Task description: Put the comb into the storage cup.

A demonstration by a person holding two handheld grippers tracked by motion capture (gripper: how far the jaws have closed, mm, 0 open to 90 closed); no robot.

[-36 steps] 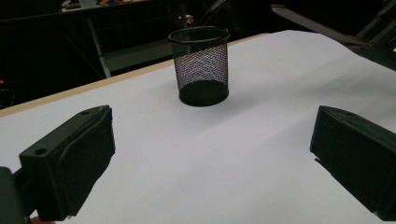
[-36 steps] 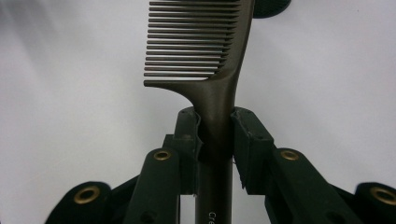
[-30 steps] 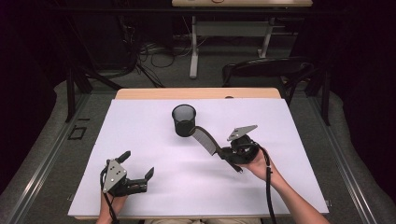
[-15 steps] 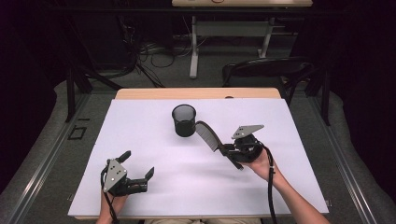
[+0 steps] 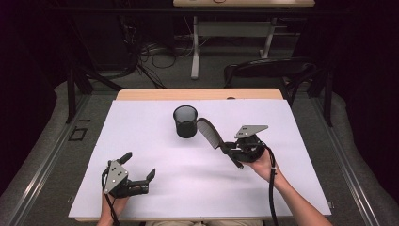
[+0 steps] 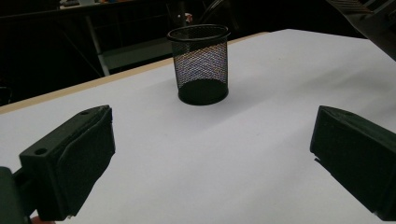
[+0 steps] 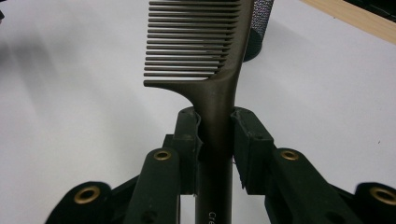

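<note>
**Dark comb clamped beside the mesh cup**

Black wire mesh forms the round, open-topped pen cup that stands upright on the white sheet covering the table, toward the far middle of the sheet. In the left gripper view the same cup rises straight ahead, its solid dark base flat on the white surface and nothing visible inside through the mesh.

The right gripper, held in the person's right hand, hangs over the sheet just right of the cup. Its two black jaws are pressed against the handle of a dark brown plastic wide-toothed comb, one on each side. In the high view the comb slants up and away from the gripper, its toothed end close beside the cup's rim; whether it touches the rim I cannot tell. The right gripper view looks along the comb: the handle runs up between the jaws, the teeth stick out to the left, and the edge of the mesh cup shows past the comb's top.

The left gripper sits low near the front left of the sheet, well apart from the cup, in the person's left hand. Its jaws stand wide apart with only bare white sheet between them.
</note>
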